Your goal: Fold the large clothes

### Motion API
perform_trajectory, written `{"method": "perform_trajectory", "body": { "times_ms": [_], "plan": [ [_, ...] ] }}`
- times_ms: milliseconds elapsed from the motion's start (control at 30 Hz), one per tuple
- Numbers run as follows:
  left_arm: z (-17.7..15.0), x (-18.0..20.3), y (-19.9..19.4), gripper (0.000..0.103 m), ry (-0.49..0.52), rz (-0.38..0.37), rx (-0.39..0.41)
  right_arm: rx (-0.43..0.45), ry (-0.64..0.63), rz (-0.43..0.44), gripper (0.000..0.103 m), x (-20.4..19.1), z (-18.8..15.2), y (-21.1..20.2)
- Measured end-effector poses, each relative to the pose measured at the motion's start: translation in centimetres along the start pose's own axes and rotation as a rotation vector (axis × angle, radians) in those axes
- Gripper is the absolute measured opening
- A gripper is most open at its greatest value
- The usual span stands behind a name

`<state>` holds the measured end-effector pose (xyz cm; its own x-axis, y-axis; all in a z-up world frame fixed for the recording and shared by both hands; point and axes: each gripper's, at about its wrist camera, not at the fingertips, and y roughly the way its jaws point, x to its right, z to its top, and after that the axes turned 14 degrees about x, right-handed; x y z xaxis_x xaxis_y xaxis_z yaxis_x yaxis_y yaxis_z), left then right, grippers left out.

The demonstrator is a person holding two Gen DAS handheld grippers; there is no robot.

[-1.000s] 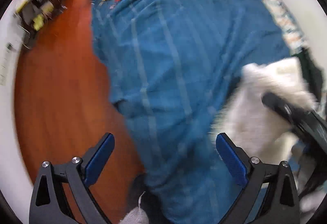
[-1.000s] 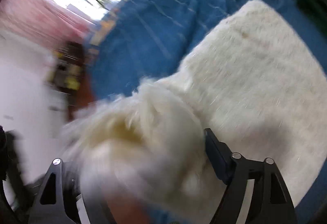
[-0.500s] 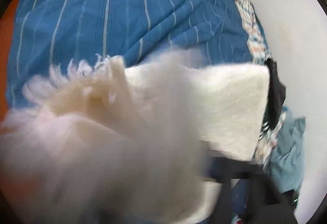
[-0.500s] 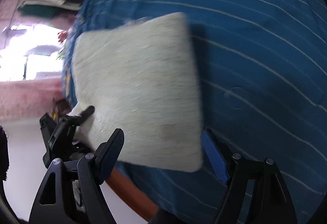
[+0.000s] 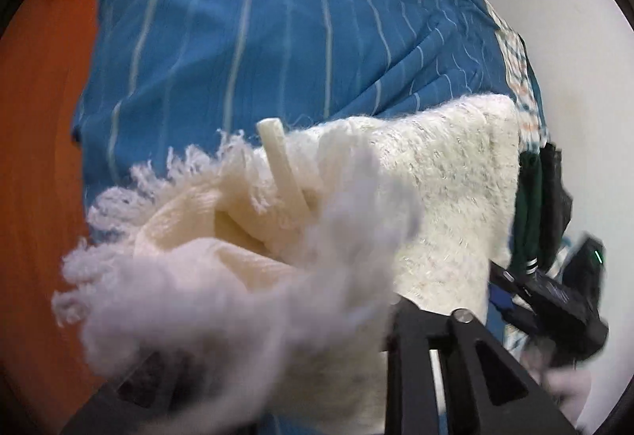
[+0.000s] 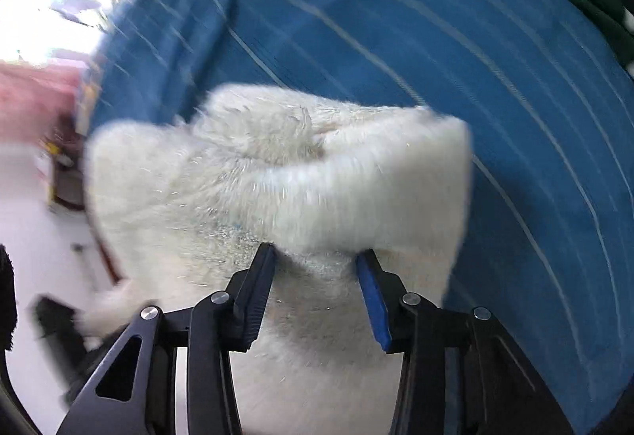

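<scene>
Since 0.5 s ago, R gripper (image 6: 317, 268) closed onto fluffy white garment (image 6: 277, 173) lower centre, over blue striped bedspread (image 6: 495, 78). L view only: fringe, cord; L gripper (image 5: 277, 347) buried, state unclear.

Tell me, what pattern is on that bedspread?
The bedspread is blue with thin pale stripes, clearest in the left wrist view.

Sweater (image 5: 447, 173): creamy white and fuzzy, fringed at my end.
Bedspread (image 5: 277, 26): blue with thin pale stripes.
Floor (image 5: 35, 141): reddish-brown wood.
My right gripper (image 6: 317, 260): black frame, blue pads.
Garment (image 5: 529, 205): dark green.
</scene>
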<state>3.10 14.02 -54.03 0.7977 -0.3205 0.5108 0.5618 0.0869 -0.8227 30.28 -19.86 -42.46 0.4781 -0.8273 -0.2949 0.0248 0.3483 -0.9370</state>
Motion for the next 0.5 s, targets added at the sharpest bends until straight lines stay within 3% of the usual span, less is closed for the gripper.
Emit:
{"method": "perform_trajectory", "body": {
  "times_ms": [100, 233, 267, 300, 333, 367, 500],
  "plan": [
    [0.7, 0.0, 0.8, 0.024, 0.009, -0.013, -0.018, -0.022, 0.038, -0.001, 0.052, 0.6, 1.5, 1.7],
    [1.0, -0.6, -1.4, 0.028, -0.008, -0.041, -0.086, -0.067, 0.084, 0.06, 0.052, 1.8, 2.1, -0.7],
    [0.9, -0.7, -2.8, 0.035, 0.008, -0.034, -0.091, -0.062, 0.098, 0.084, 0.053, 2.5, 1.8, -2.4],
    [0.9, -0.6, -3.8, 0.053, 0.034, -0.008, -0.087, -0.046, 0.101, 0.09, 0.053, 3.1, 1.5, -3.9],
    [1.0, -0.3, -5.1, 0.063, 0.079, 0.044, -0.07, -0.027, 0.099, 0.088, 0.053, 3.6, 1.2, -5.2],
    [1.2, -0.2, -6.8, 0.082, 0.137, 0.093, -0.036, -0.009, 0.095, 0.082, 0.053, 4.0, 0.6, -6.7],
    [2.8, 0.8, -10.4, 0.085, 0.268, 0.186, 0.091, -0.063, 0.087, 0.129, 0.049, 3.4, -2.7, -8.6]
  ]
}}
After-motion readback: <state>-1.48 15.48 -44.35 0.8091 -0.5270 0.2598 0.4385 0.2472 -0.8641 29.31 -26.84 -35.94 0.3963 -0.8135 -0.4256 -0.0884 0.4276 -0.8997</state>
